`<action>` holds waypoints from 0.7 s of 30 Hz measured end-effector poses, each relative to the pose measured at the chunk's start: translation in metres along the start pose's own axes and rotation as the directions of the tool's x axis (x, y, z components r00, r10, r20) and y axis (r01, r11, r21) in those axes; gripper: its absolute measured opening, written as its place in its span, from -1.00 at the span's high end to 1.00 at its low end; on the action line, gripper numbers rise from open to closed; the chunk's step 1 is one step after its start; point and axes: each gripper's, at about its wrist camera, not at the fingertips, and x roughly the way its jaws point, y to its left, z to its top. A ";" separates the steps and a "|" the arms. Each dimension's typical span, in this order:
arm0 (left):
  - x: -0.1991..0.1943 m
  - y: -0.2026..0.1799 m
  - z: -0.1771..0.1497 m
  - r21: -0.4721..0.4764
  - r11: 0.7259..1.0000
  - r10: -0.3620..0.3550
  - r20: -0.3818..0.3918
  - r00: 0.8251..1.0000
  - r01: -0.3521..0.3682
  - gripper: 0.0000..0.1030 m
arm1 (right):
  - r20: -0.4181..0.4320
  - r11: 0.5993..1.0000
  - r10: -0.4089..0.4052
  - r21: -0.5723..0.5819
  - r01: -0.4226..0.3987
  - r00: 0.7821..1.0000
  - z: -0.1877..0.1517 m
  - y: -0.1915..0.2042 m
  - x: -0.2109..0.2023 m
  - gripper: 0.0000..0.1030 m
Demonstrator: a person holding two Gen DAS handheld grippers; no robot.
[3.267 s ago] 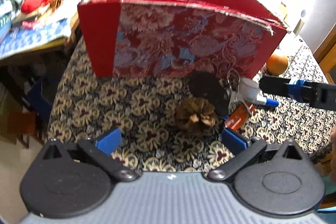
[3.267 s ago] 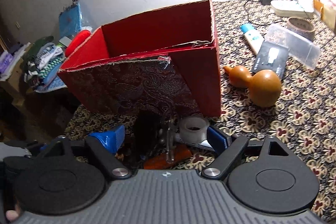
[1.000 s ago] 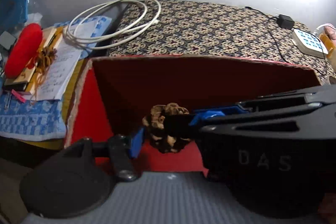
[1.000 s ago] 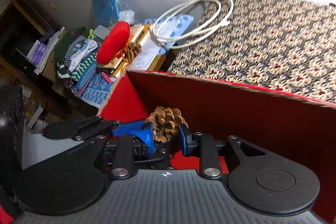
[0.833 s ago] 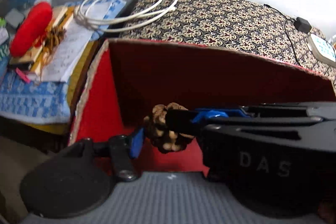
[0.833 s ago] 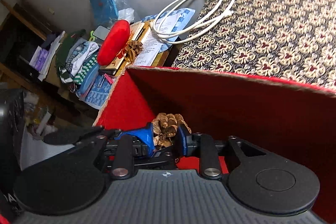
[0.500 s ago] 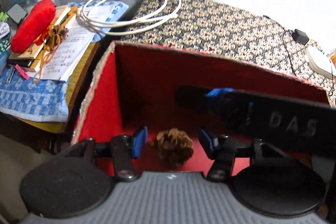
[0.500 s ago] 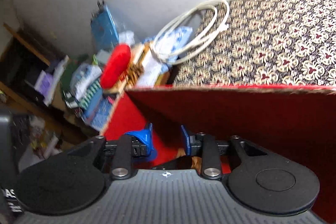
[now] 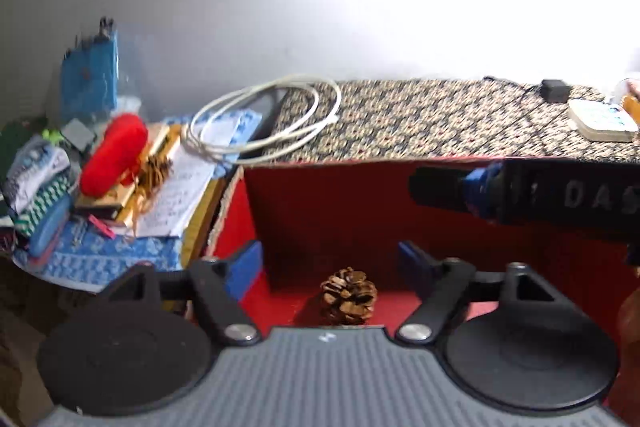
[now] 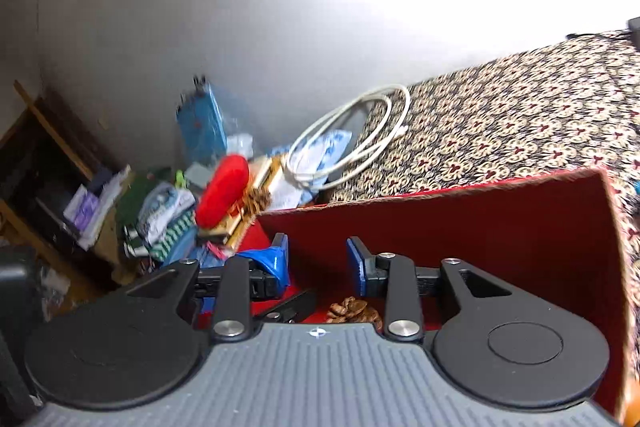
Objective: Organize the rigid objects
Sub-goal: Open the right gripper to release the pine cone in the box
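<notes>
A brown pine cone (image 9: 348,297) lies loose on the floor of the red box (image 9: 340,211), just below and between my left fingers. My left gripper (image 9: 330,263) hangs over the box with its jaws opening wide and nothing between the blue pads. My right gripper (image 10: 318,257) is above the same box (image 10: 500,227); its jaws are opening a little and hold nothing. The pine cone (image 10: 354,309) shows under its fingers. In the left wrist view the right gripper's finger (image 9: 460,187) reaches in from the right, across the box's far wall.
The box stands on a flower-patterned tablecloth (image 9: 440,115). A coiled white cable (image 9: 264,119) lies at the table's left end. Beyond it is a cluttered side table with a red cushion (image 9: 114,155), papers and a blue bag (image 9: 90,79). A white device (image 9: 600,115) is far right.
The pine cone was gripped over the box a second ago; it now lies free on the box floor. Both grippers have opened, the left widely, and lifted back from it.
</notes>
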 end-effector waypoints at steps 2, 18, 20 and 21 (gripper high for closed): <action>-0.014 -0.002 -0.001 0.004 1.000 -0.003 0.020 1.000 0.003 -0.88 | 0.048 1.000 -0.007 -0.024 0.009 0.999 -0.007 0.005 -0.015 0.66; -0.086 0.002 -0.038 0.027 1.000 -0.005 0.083 0.997 0.003 -0.96 | 0.146 0.990 0.034 -0.138 -0.013 0.989 -0.055 0.032 -0.095 0.44; -0.094 0.004 -0.046 0.026 1.000 -0.017 0.093 0.995 0.014 -0.96 | 0.162 0.986 0.020 -0.169 0.008 0.987 -0.062 0.036 -0.104 0.41; -0.099 0.006 -0.051 0.027 0.999 -0.027 0.100 0.995 0.024 -0.96 | 0.172 0.982 0.009 -0.186 0.023 0.985 -0.066 0.037 -0.108 0.40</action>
